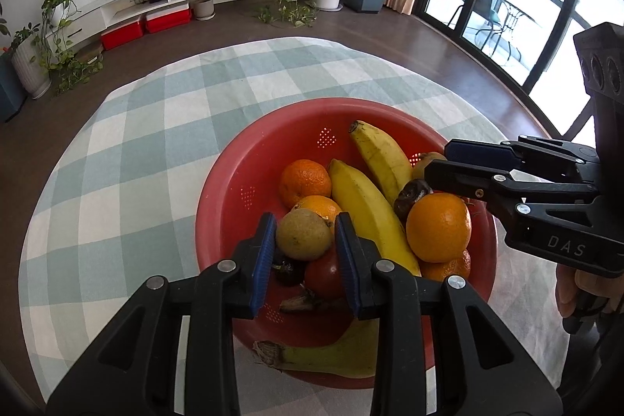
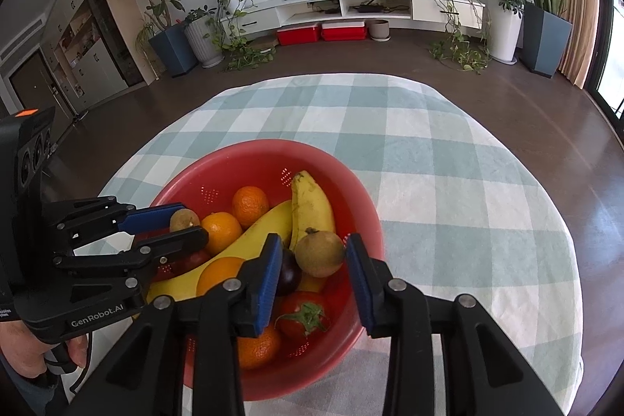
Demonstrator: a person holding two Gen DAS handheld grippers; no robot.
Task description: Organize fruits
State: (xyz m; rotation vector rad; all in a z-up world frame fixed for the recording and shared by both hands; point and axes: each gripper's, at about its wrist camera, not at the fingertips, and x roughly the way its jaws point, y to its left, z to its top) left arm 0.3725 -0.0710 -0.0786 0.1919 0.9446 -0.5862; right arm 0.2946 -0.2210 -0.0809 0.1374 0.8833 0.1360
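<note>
The ribbed blue pads [image 1: 264,252] of the left gripper [image 1: 304,240] are sitting against both sides of a round, dull, rough-skinned brownish-green fruit [image 1: 302,234], jaws narrowly parted and closing on it. The right gripper [image 2: 314,256] is framing a second matte brown fruit [image 2: 319,252]; its right pad is touching the skin, while contact on the left I cannot tell. Both fruits are lying in a red perforated plastic colander [image 2: 249,158] on a soft checked tablecloth [image 2: 448,182], among smooth curved bananas [image 1: 370,205], dimpled oranges [image 1: 438,227] and a glossy tomato [image 2: 302,312].
</note>
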